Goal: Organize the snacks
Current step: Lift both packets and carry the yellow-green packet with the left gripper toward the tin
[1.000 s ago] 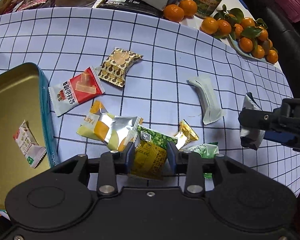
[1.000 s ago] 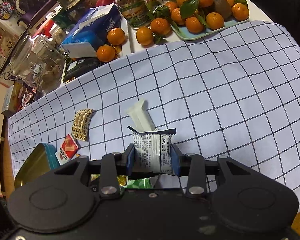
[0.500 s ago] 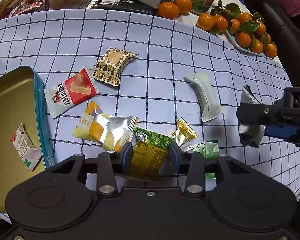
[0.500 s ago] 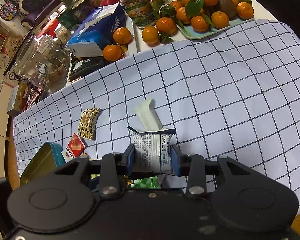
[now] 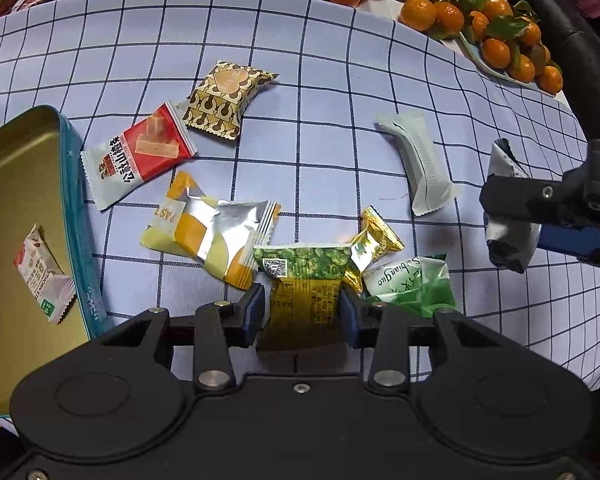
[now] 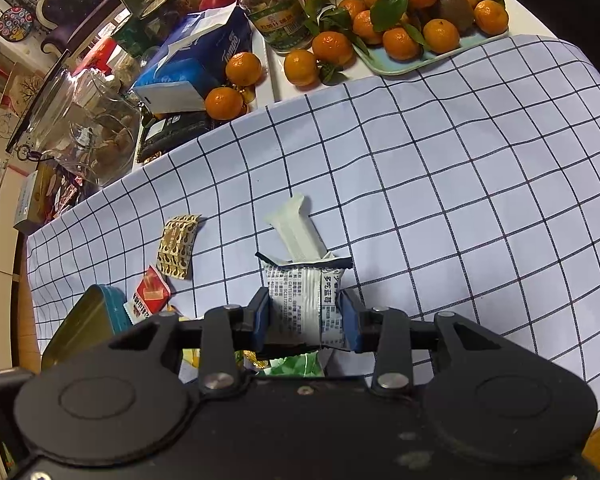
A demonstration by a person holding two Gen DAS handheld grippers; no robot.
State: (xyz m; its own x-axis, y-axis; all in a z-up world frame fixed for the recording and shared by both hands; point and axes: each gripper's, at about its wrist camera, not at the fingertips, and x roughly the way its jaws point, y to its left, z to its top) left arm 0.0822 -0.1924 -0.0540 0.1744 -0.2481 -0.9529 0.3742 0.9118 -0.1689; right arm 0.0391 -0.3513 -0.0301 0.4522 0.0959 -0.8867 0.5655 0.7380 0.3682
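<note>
My left gripper [image 5: 302, 312] is shut on a green and yellow snack packet [image 5: 306, 284], just above the checked cloth. My right gripper [image 6: 305, 316] is shut on a silver printed packet [image 6: 306, 300]; it shows at the right in the left wrist view [image 5: 508, 236]. An open gold tin with a teal rim [image 5: 74, 216] lies at the left and holds one small white packet [image 5: 44, 276]. Loose on the cloth lie a red and white packet [image 5: 136, 156], a brown patterned packet [image 5: 224, 98], a yellow and silver packet [image 5: 212, 236], a pale green bar [image 5: 420, 168], a gold candy [image 5: 374, 240] and a green packet [image 5: 412, 284].
A tray of mandarins [image 6: 416, 36] stands at the far right off the cloth. Loose mandarins [image 6: 244, 68], a glass jar with a yellow lid [image 6: 278, 12], a blue tissue box [image 6: 196, 60] and a large glass container [image 6: 88, 120] crowd the table's far side.
My left gripper has lifted slightly and pulled back with the green and yellow packet in it. The right gripper still holds the silver packet and has shifted a little to the right.
</note>
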